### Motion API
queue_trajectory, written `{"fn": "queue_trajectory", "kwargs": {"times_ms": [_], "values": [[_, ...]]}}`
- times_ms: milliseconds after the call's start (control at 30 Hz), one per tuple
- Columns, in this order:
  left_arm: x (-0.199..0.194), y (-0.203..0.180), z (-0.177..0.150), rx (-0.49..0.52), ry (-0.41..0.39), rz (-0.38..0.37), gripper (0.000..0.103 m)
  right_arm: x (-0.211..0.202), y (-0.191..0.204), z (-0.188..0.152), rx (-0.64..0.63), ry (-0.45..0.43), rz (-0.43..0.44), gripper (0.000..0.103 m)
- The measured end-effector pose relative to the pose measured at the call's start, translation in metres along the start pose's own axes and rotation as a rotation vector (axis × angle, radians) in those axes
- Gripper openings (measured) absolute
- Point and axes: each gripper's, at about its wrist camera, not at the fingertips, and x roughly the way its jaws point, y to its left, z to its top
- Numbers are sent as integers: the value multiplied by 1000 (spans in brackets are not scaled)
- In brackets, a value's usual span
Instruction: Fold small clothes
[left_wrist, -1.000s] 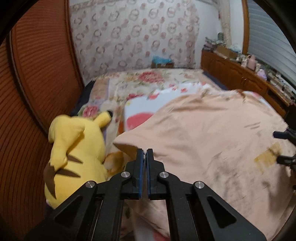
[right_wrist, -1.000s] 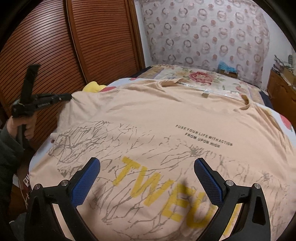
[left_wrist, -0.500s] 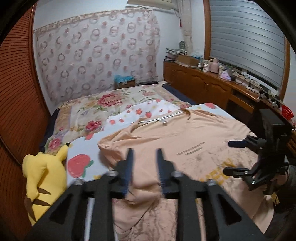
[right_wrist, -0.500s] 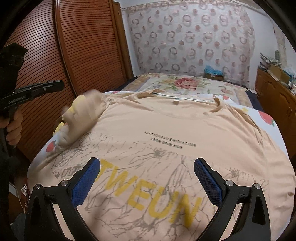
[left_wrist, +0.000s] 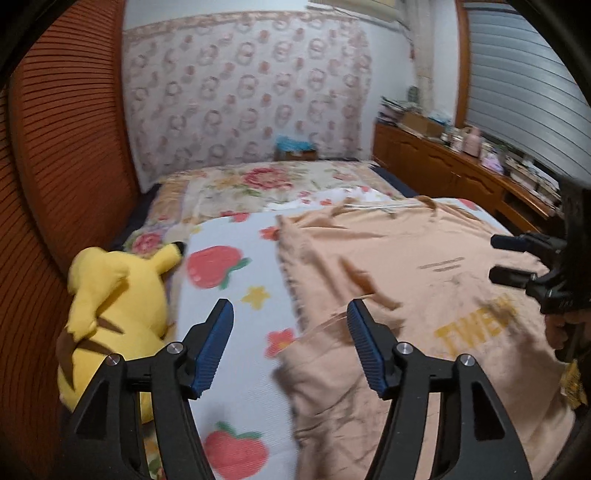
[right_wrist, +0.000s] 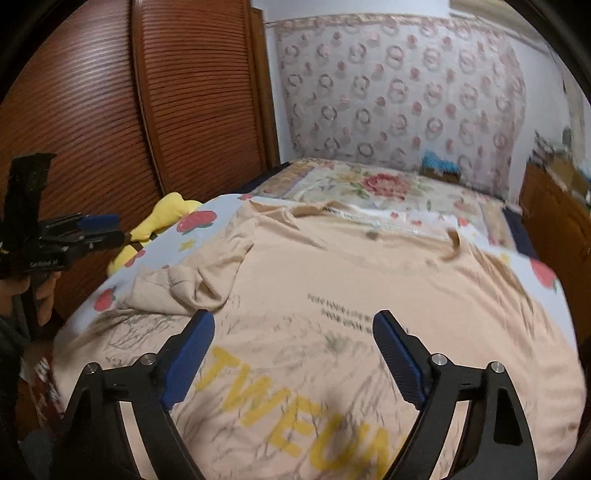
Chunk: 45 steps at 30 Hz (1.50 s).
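A peach T-shirt (right_wrist: 369, 280) with yellow letters lies spread on the bed, print up. Its left sleeve (right_wrist: 192, 284) lies folded in over the body in a loose bunch. In the left wrist view the shirt (left_wrist: 406, 280) fills the right half. My left gripper (left_wrist: 291, 343) is open and empty above the shirt's left edge; it also shows in the right wrist view (right_wrist: 99, 230) at the far left. My right gripper (right_wrist: 293, 350) is open and empty above the shirt's printed front; it also shows in the left wrist view (left_wrist: 513, 260) at the right.
A yellow plush toy (left_wrist: 110, 306) sits at the bed's left edge by the wooden slatted wardrobe (right_wrist: 110, 110). The strawberry-print sheet (left_wrist: 236, 295) and a floral quilt (right_wrist: 369, 184) cover the bed. A cluttered wooden cabinet (left_wrist: 461, 173) runs along the right.
My left gripper, shut on the sleeve a second ago, carried it in over the shirt, opened and let it go. The right gripper stayed open over the print.
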Motion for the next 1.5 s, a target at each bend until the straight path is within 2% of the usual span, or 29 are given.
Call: {"fn": "queue_trajectory", "kwargs": {"times_ms": [67,200,267,533,567,700,833,1033,1167,1200,1267,1333,1367,1400,1500], "values": [[-3,2,-8,-7,-19,26,65,12,6,4,-21,-3,9,81],[-3,13,-20,-41,1,16,65,43,19,17,-50,12,61,70],[-2,16,-25,-44,18,19,65,63,21,24,-60,41,87,69],[3,19,-39,-59,56,12,65,129,39,37,-49,160,197,48],[4,20,-40,-61,59,11,65,138,43,38,-57,176,187,44],[5,19,-42,-58,68,15,65,159,39,35,-73,217,175,6],[5,18,-40,-55,71,10,65,152,19,42,-36,186,150,5],[9,13,-36,-48,70,6,65,147,-9,36,18,172,29,5],[18,10,-32,-39,77,-37,65,150,-12,32,45,159,18,5],[21,10,-32,-42,89,-51,64,150,-11,31,39,159,9,7],[31,11,-31,-54,125,-76,51,146,-12,25,19,157,-2,14],[42,12,-31,-67,158,-89,48,138,-12,20,-3,161,-17,27],[45,12,-31,-72,167,-91,44,140,-13,16,-9,167,-34,39],[50,13,-30,-81,178,-96,42,136,-11,15,-12,173,-45,46],[58,12,-28,-90,198,-125,31,139,-16,9,-13,207,-54,46]]}}
